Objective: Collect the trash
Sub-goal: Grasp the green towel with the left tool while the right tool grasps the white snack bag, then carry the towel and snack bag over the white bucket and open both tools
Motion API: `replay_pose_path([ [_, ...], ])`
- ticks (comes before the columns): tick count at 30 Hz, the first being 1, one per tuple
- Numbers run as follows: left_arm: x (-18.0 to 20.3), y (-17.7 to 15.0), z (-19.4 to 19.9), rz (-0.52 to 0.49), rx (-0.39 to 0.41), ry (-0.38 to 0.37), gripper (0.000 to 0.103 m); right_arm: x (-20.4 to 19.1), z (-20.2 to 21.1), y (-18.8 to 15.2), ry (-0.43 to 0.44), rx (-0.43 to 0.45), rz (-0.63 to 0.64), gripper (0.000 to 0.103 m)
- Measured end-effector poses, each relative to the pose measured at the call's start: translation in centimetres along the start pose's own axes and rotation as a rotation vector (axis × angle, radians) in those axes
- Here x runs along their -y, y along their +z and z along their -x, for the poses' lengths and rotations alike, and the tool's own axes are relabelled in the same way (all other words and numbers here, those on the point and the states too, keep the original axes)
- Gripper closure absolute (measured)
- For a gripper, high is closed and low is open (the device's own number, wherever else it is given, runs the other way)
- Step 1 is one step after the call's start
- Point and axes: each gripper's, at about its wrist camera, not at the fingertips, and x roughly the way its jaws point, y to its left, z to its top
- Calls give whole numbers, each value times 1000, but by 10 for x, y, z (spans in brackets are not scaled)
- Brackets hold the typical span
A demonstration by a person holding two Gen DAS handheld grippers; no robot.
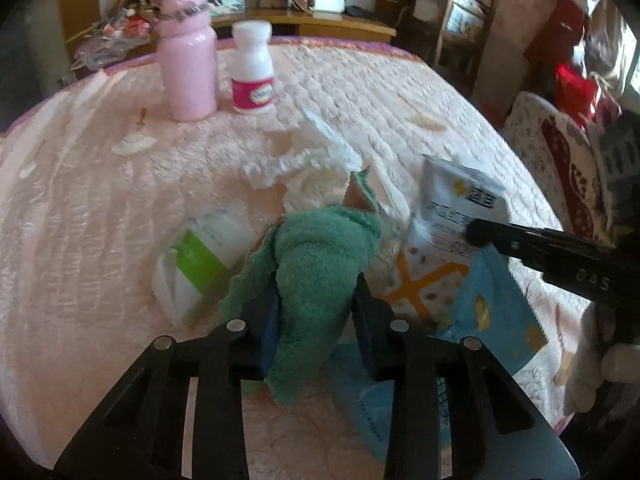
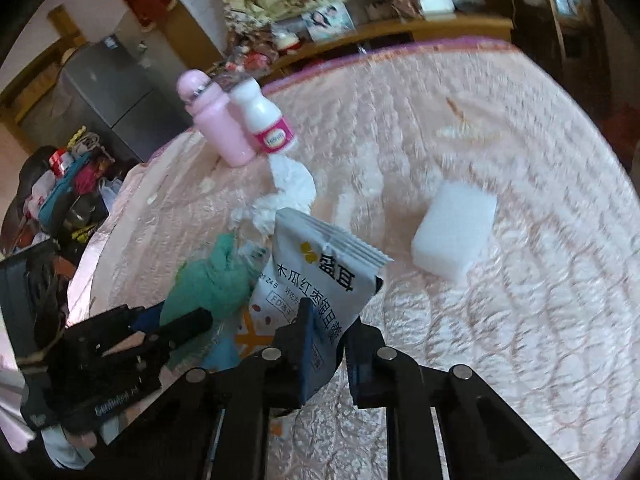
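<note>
The green cloth [image 1: 320,256] at bottom middle is pinched by the left gripper [image 1: 314,320] — the snack bag [image 2: 320,280] is squeezed tight by the right gripper [image 2: 324,344], so both can be lifted.

Pink quilted bed [image 1: 80,208]: bottles, tissue, wrappers, sponge.

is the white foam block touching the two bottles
No, the white foam block lies alone on the pink bed cover, well apart from the pink bottle and white bottle.
</note>
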Motion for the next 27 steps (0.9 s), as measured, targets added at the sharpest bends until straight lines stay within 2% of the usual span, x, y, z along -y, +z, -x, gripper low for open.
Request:
replay_pose_path([
  [6,0,9,30,12,57,-2,73,0,43,5,-41,87,25,93],
  [11,16,13,51,-2,89,-32,73,4,74,3,-69,137,29,93],
  [19,62,13,67,-50,105,-75,73,19,115,-13,-96,166,14,93],
  [27,98,11,69,-94,103,-67,73,33,134,-27,-118,166,8,93],
])
